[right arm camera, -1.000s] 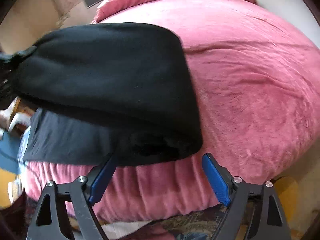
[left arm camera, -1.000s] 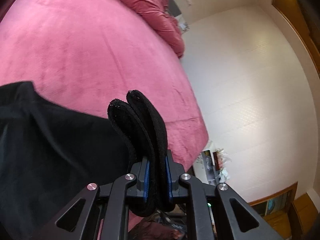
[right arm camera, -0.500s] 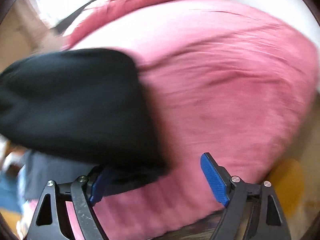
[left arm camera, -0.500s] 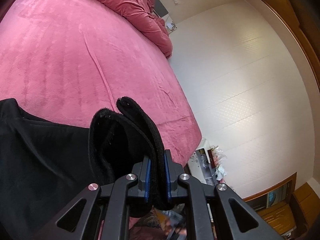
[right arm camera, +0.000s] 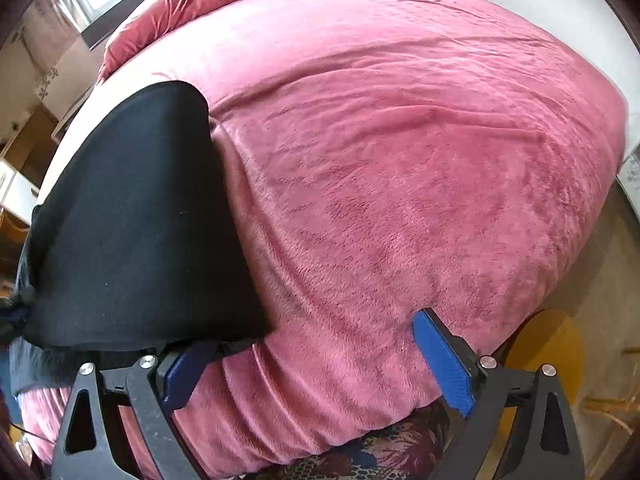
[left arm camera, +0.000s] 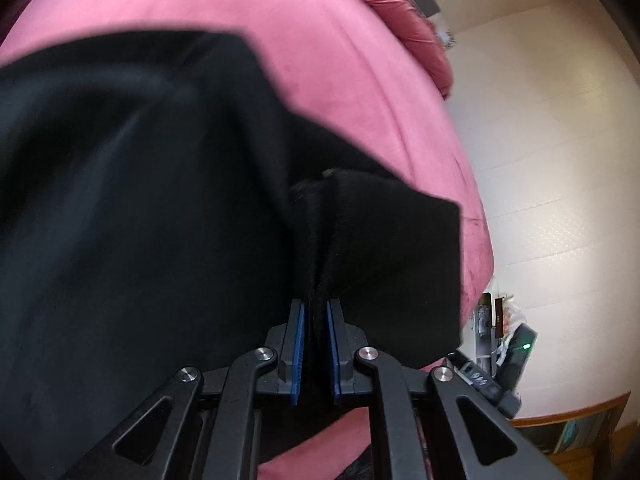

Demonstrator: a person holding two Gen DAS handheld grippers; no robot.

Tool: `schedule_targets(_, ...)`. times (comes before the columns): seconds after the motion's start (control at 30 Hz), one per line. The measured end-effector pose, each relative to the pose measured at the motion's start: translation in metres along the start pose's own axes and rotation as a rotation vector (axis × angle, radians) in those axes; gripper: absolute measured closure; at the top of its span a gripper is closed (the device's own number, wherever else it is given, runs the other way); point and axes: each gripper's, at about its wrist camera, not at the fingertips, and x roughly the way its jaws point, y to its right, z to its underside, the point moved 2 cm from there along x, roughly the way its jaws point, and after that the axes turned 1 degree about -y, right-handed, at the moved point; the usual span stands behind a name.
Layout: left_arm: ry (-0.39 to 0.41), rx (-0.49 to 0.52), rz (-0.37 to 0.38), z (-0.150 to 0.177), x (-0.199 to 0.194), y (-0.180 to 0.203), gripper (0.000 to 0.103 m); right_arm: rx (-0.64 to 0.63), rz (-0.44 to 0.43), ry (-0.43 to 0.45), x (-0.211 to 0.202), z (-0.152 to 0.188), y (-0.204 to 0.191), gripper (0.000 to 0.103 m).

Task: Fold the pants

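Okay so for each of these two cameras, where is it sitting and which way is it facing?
Left wrist: on the left hand-held gripper, facing down along its fingers, shut on a fold of black pants; pink bedspread and white wall beyond.
Right wrist: on the right hand-held gripper, tilted down over the bedspread; its jaws are opening with nothing between them, pants at left.
Shared: pants and bedspread.

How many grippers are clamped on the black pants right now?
1: the left gripper, jaws shut on the black pants. The right gripper hangs beside them, jaws opening, nothing between.

Bright daylight, fisheye warp, slight blur
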Motion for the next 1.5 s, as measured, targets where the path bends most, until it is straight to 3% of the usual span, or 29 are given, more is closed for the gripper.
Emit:
schedule_targets(0.2,0.03,-0.003,0.001,0.012,-0.001,-0.006,0.092,-0.092,0.038,-0.023,-0.014,0.003,-0.006,0.007)
schedule_targets(0.33,0.041,-0.017,0.004,0.013,-0.006,-0.01,0.092,-0.203,0.062,-0.002,-0.046,0.007,-0.01,0.008)
schedule_targets(0.47,0.067,0.03,-0.036,0.023,-0.011,-0.001,0.092,-0.235,-0.067,0.083,-0.081,-0.005,-0.024,0.016)
schedule_targets(0.53,0.077,0.046,-0.051,0.027,-0.013,0.005,0.092,-0.267,-0.143,0.121,-0.088,-0.018,-0.05,0.022)
schedule_targets(0.57,0.079,0.051,-0.056,0.028,-0.014,0.006,0.092,-0.29,-0.172,0.131,-0.086,-0.026,-0.065,0.027)
schedule_targets(0.67,0.083,0.061,-0.078,0.03,-0.012,0.012,0.092,-0.342,-0.234,0.157,-0.073,-0.049,-0.11,0.028)
schedule_targets(0.83,0.089,0.051,-0.087,0.03,-0.003,0.013,0.092,-0.297,-0.185,0.108,-0.01,-0.085,-0.149,0.027)
schedule_targets(0.93,0.091,0.051,-0.085,0.037,-0.002,0.013,0.092,-0.287,-0.145,0.009,0.032,-0.094,-0.156,0.021)
schedule_targets(0.97,0.096,0.05,-0.087,0.038,-0.002,0.012,0.092,-0.303,-0.128,0.017,0.036,-0.092,-0.159,0.019)
schedule_targets(1.1,0.098,0.007,-0.069,0.038,-0.007,0.01,0.084,-0.377,-0.065,0.069,0.031,-0.08,-0.173,0.017)
schedule_targets(1.3,0.126,-0.103,-0.134,0.053,-0.043,-0.012,0.077,-0.38,-0.058,0.123,0.018,-0.069,-0.176,0.016)
schedule_targets(1.5,0.259,-0.307,-0.164,0.079,-0.112,-0.063,0.073,-0.409,-0.074,0.202,-0.011,-0.054,-0.178,0.016)
